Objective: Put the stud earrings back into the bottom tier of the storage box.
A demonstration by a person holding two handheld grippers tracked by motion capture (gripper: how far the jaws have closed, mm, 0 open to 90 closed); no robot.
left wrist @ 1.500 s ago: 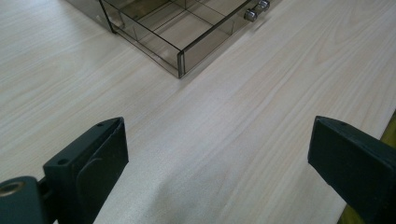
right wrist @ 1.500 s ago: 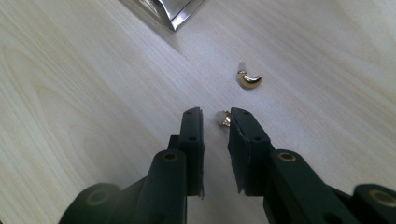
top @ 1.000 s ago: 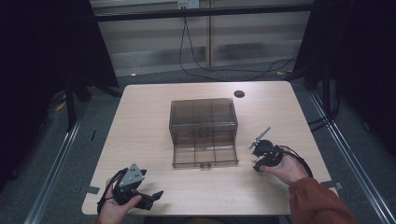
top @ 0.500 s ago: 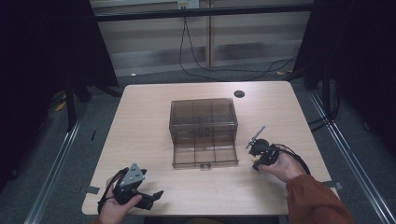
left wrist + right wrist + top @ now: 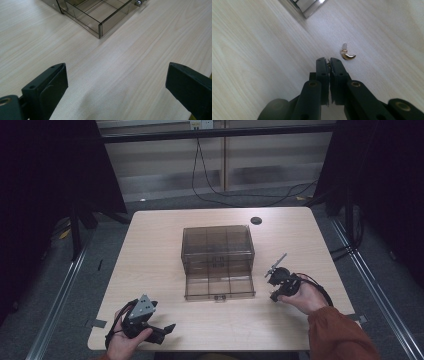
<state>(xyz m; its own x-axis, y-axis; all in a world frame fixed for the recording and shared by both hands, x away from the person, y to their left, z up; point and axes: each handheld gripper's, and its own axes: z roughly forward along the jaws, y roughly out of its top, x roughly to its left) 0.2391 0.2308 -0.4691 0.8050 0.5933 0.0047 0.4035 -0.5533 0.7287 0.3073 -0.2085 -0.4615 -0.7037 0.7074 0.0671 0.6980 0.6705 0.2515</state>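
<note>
- In the high view, the left hand [image 5: 125, 340] holds the left gripper [image 5: 162, 331] near the table's [image 5: 150, 250] near edge, at about 7 o'clock from the smoky box [image 5: 217, 242] and well apart from it.
- Its tongs stand wide apart with nothing between them. In the left gripper view we see bare wood between the two black jaws, and a corner of the drawer at 11 o'clock.
- The smoky box sits in the middle of the table. Its bottom drawer [image 5: 220, 287] is pulled out towards us at 6 o'clock, and we can see its compartments through the clear walls.
- A small black disc [image 5: 256, 220] lies on the table at 1 o'clock from the box, near the far edge.
- The right hand [image 5: 305, 297] rests at about 4 o'clock from the box, near the drawer's right corner.
- In the right gripper view, the right gripper [image 5: 328, 61] has its tongs together, low over the wood. We see a sliver of gold at the tips but cannot tell whether it is pinched.
- A gold earring [image 5: 348, 55], curved and with a clear back, lies on the table at 1 o'clock from those tips, just beside them.
</note>
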